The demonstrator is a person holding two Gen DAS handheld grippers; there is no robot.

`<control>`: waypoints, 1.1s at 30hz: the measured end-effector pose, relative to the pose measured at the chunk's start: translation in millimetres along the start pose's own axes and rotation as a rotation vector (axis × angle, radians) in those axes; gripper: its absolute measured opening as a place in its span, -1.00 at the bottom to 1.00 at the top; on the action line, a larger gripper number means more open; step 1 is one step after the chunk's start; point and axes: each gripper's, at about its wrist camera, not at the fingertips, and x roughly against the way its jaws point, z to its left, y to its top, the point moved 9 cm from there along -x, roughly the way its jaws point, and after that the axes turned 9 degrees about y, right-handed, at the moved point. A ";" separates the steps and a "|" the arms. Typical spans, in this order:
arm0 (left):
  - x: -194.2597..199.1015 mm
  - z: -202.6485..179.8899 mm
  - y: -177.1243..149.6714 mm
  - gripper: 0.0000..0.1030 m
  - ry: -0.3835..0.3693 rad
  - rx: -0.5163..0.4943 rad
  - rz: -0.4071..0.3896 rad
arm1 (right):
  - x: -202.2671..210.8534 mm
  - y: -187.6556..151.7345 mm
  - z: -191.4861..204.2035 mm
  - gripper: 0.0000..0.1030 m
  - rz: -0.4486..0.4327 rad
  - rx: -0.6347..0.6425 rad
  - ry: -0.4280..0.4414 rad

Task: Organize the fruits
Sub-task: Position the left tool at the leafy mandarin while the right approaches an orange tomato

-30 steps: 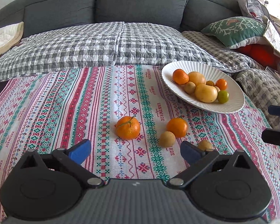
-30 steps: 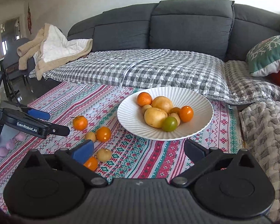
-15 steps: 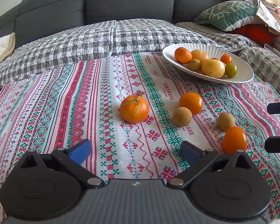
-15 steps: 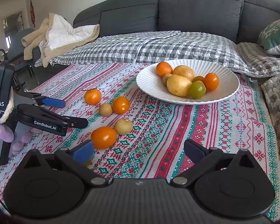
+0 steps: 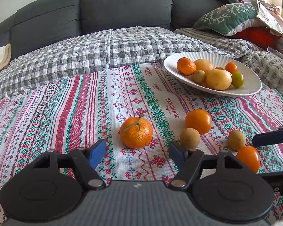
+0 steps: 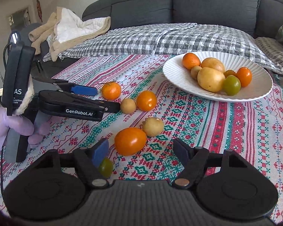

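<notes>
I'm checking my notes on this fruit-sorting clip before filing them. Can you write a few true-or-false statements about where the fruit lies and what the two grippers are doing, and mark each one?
1. The white plate already holds several fruits. True.
2. The left gripper is clamped on the stemmed mandarin. False: its fingers have just been closing, but the mandarin lies ahead of them, untouched.
3. A small green fruit lies on the cloth by the right gripper. True.
4. The right gripper holds the orange tomato. False: the tomato lies on the cloth ahead of the fingers, not gripped.
5. The plate holds only orange fruit. False: it also holds yellow fruit and a green one.
</notes>
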 end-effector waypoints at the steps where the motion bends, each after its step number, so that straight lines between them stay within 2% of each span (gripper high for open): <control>1: -1.0 0.5 0.9 0.16 0.002 0.002 0.000 | -0.5 0.9 0.8 0.26 0.000 -0.002 0.002; 17: -12.5 3.0 14.3 -0.39 0.045 0.077 0.014 | -4.8 6.2 2.3 -0.19 0.006 -0.051 0.029; 22: -11.6 -1.7 14.3 -0.40 0.038 0.063 0.022 | -6.1 7.3 2.7 -0.33 0.009 -0.074 0.047; 33: -7.9 -5.6 13.7 -0.42 0.029 0.056 0.065 | 0.1 10.6 3.8 -0.34 0.005 -0.071 0.049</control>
